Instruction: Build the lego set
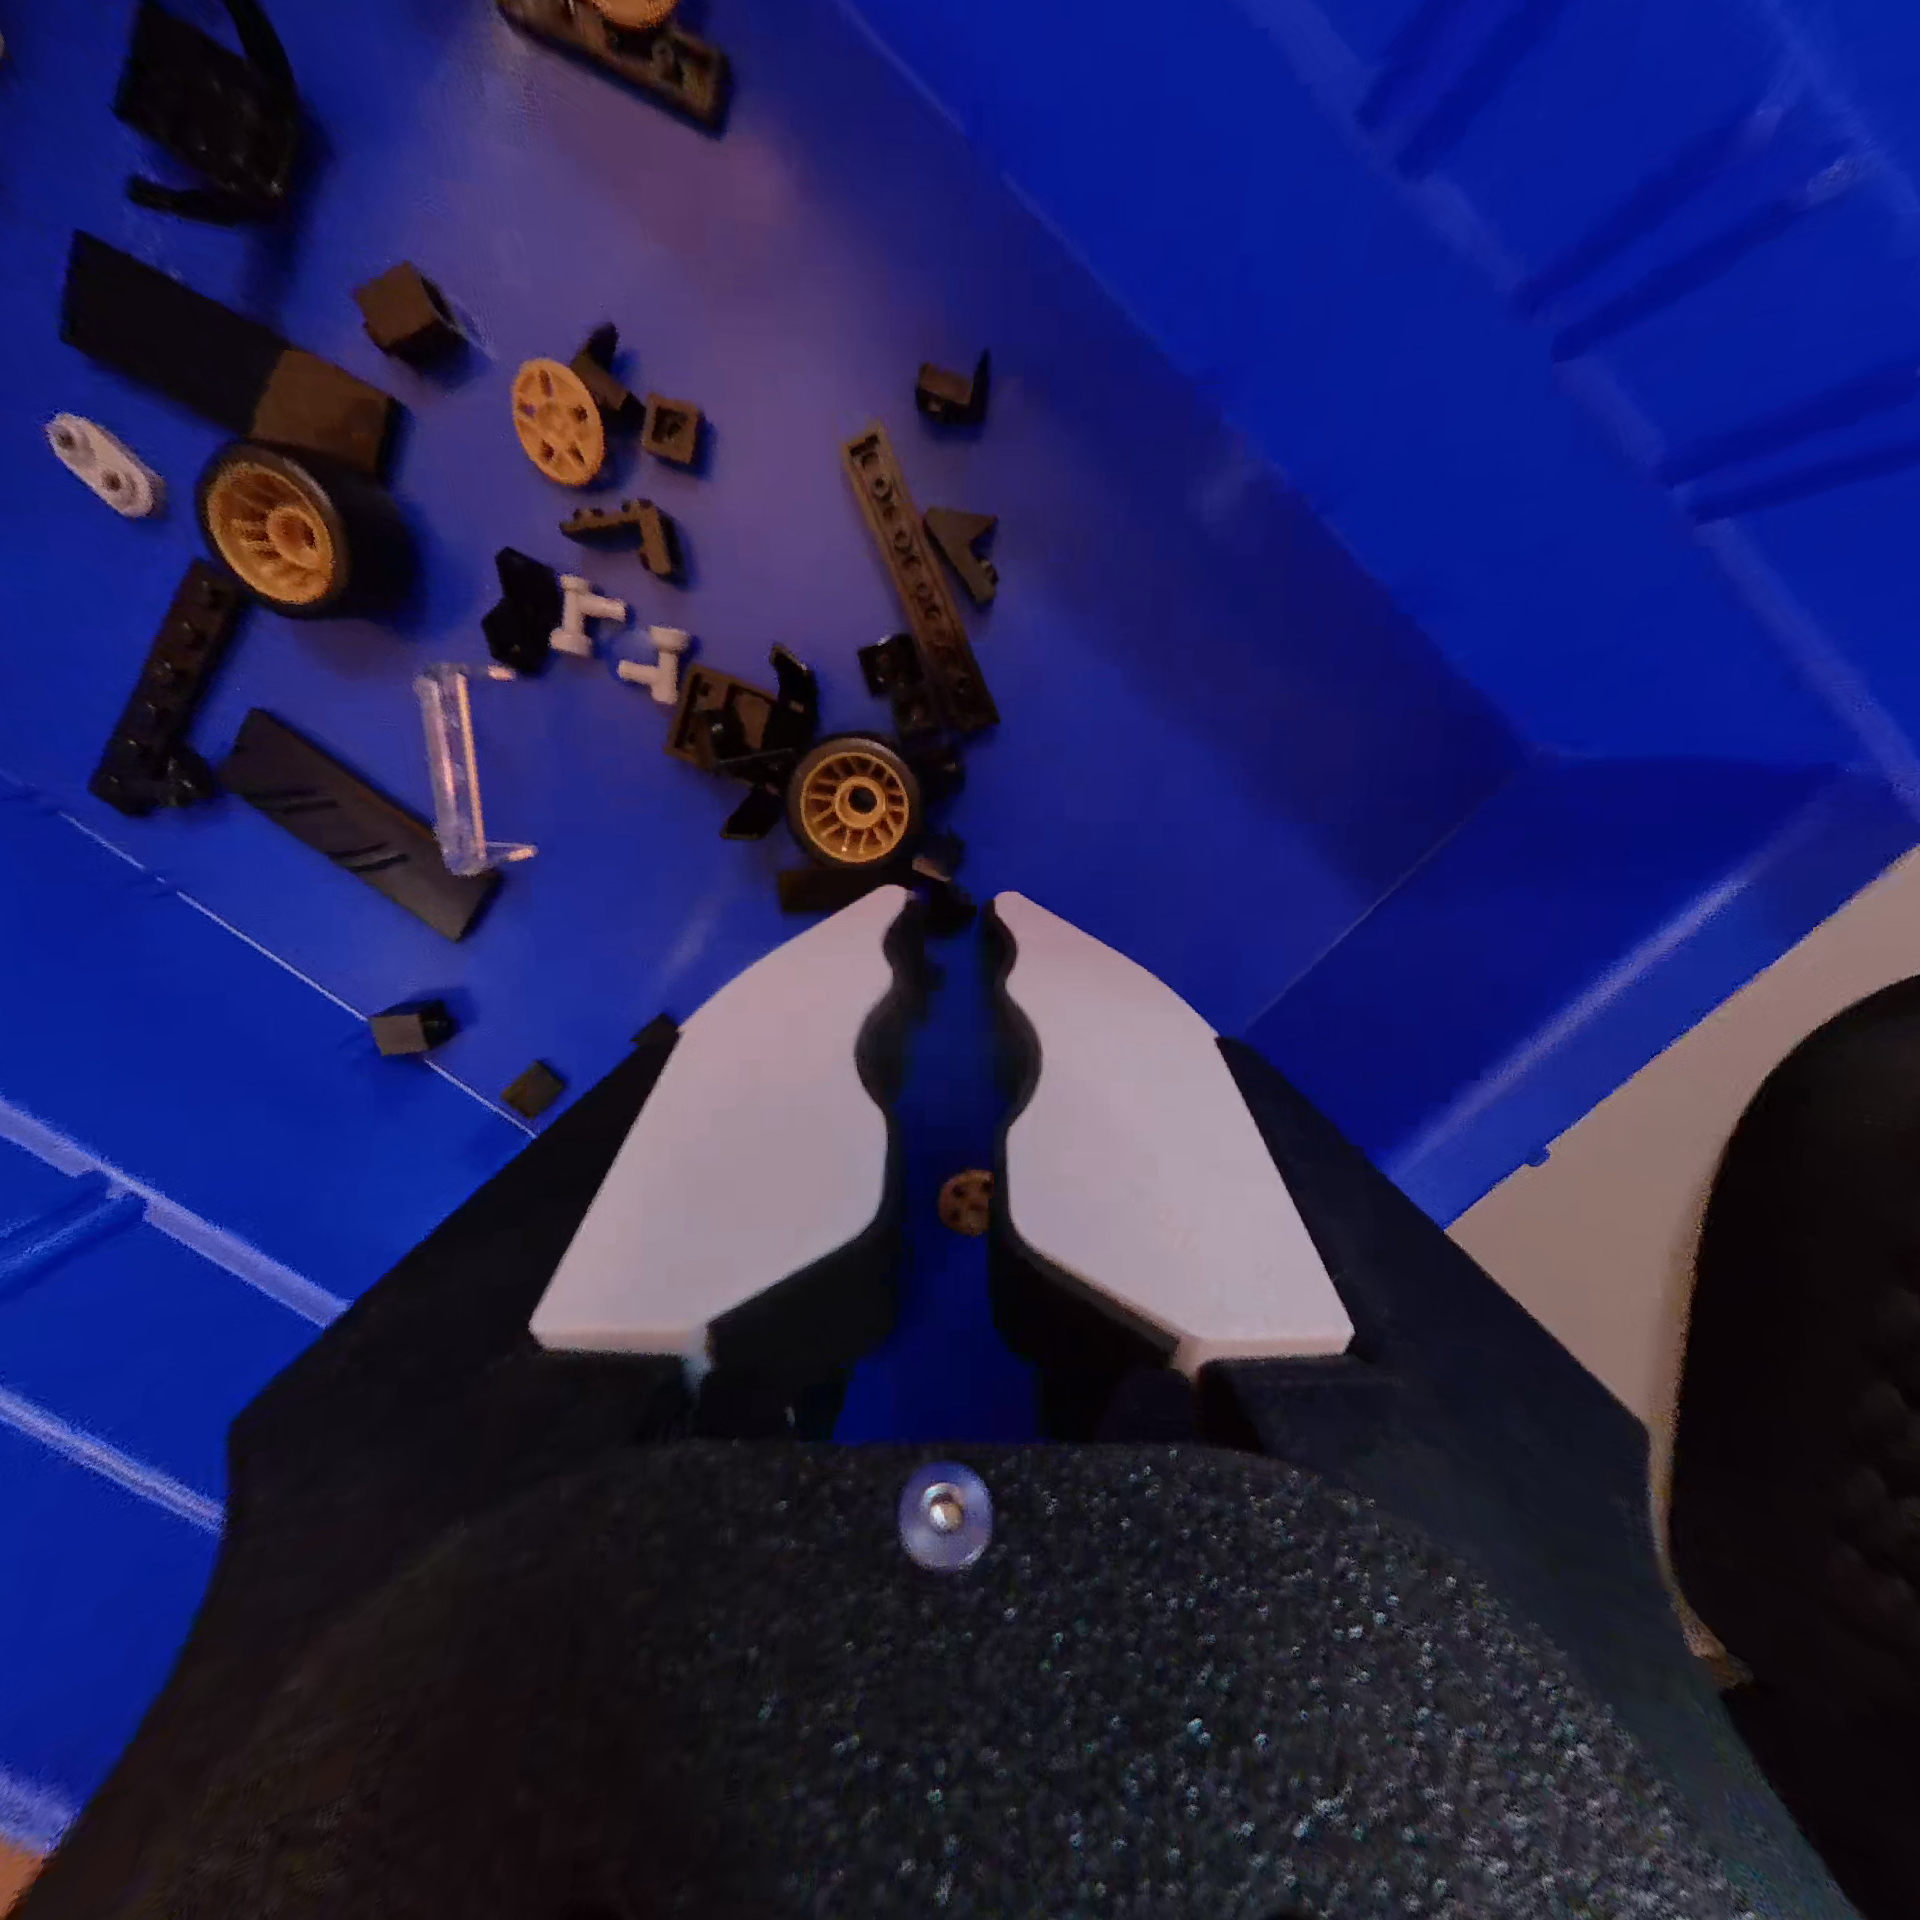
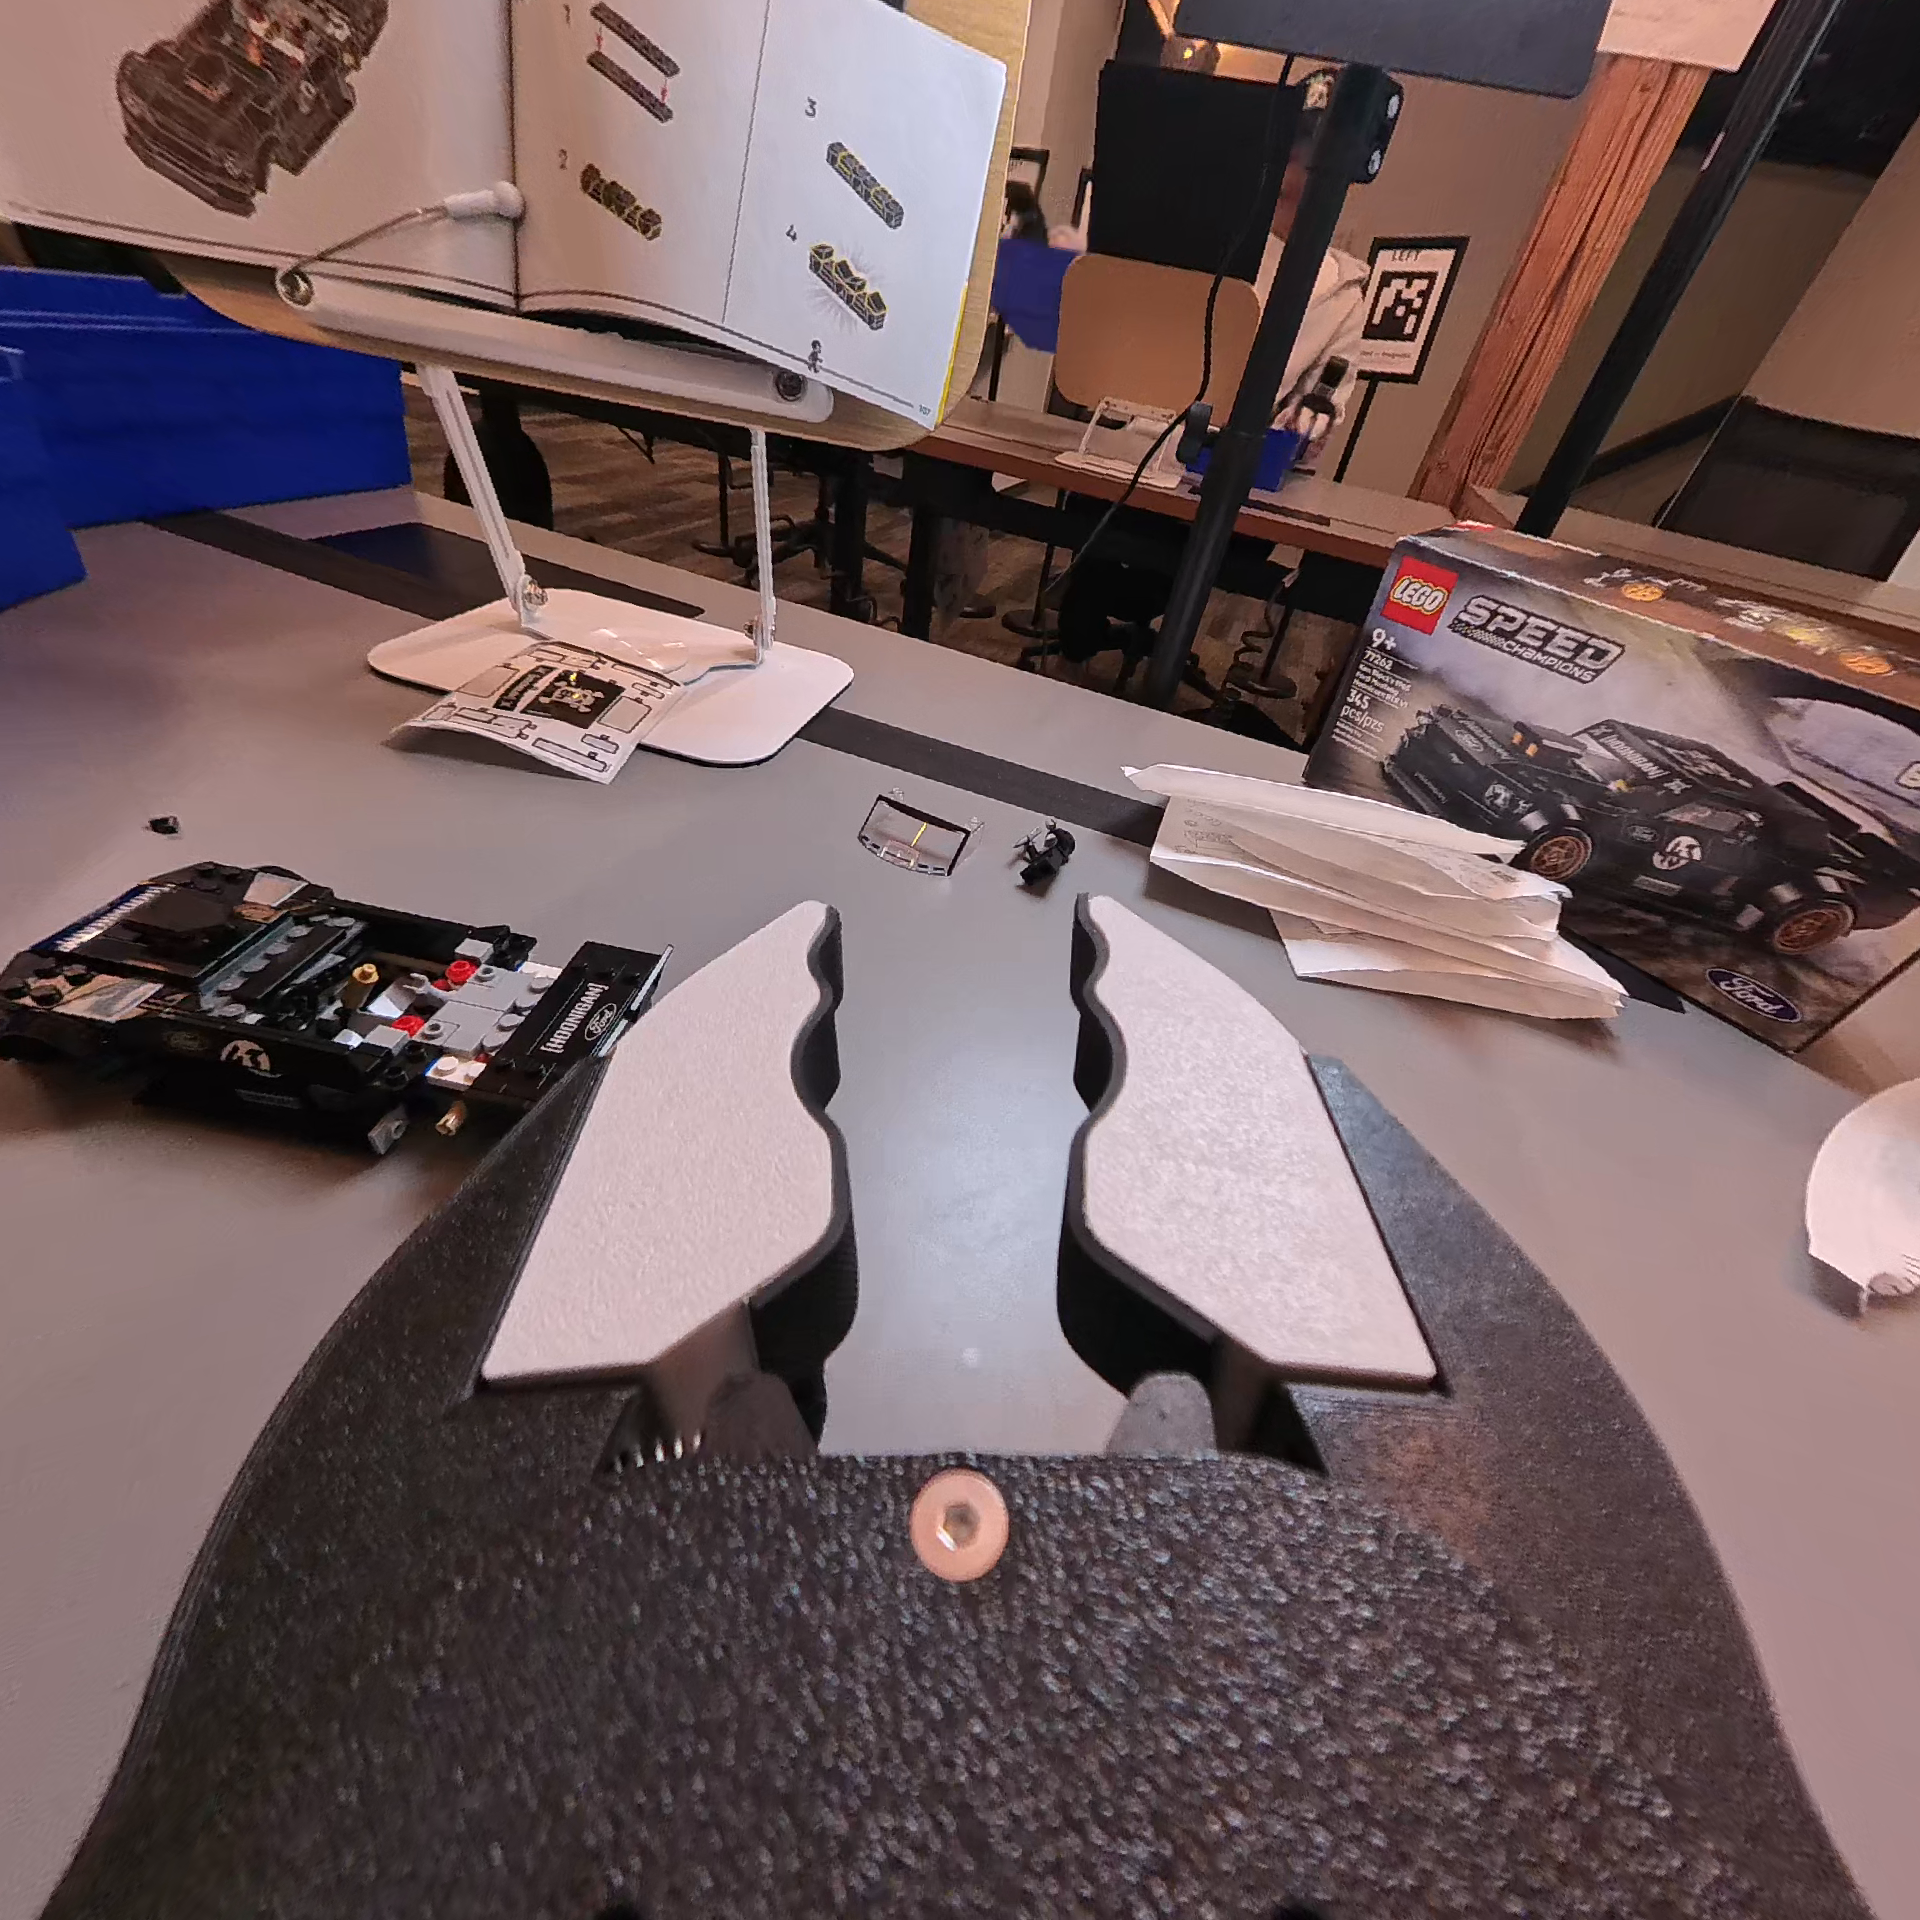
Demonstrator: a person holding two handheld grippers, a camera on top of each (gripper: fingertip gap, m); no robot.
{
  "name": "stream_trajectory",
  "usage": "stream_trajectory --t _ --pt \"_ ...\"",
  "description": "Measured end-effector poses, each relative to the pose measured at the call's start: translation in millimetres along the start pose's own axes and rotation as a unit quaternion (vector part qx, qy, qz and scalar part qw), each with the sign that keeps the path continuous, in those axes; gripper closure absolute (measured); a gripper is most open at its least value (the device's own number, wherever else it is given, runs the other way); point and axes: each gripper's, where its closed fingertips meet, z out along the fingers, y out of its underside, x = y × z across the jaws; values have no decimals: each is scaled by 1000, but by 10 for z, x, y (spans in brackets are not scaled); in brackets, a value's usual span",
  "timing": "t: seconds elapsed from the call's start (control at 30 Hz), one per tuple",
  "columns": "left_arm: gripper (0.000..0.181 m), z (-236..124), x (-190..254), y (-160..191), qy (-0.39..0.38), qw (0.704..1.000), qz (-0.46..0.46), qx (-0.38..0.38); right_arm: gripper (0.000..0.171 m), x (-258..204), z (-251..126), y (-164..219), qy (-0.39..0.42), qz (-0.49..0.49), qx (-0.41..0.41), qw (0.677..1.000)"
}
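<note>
Left wrist view: left gripper [image 1: 948,906] down inside blue bin [image 1: 1351,468], fingers narrow, tips nearly closed around a small black piece [image 1: 943,914]; can't tell if it's truly pinched.
Bin contents: loose black parts, gold-hub wheel [image 1: 854,800] just beyond tips, bigger tyred wheel [image 1: 296,532] farther left, clear piece [image 1: 457,764], small gold disc [image 1: 966,1202] showing btwn the fingers.
Right wrist view: right gripper [image 2: 956,914] over grey table [image 2: 935,1143], fingers wide apart, nothing btwn them.
Car build: part-built black lego car [image 2: 301,997] on table, left of gripper.
Ahead: clear windscreen piece [image 2: 920,831], small black part [image 2: 1044,852] beside it.
Right side: paper bags [image 2: 1382,894], set box [image 2: 1642,769].
Back: instruction booklet [image 2: 623,156] open on white stand [image 2: 623,665].
</note>
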Motion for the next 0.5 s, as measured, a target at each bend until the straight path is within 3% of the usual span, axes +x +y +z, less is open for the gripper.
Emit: stream_trajectory --t 0.27,0.5 --pt "161 -431 -241 -285 -46 993 -10 108 129 10 37 63 3 3 -12 1000" --pt "155 -308 -179 4 -27 997 67 2 129 -42 76 100 8 -10 -24 1000"
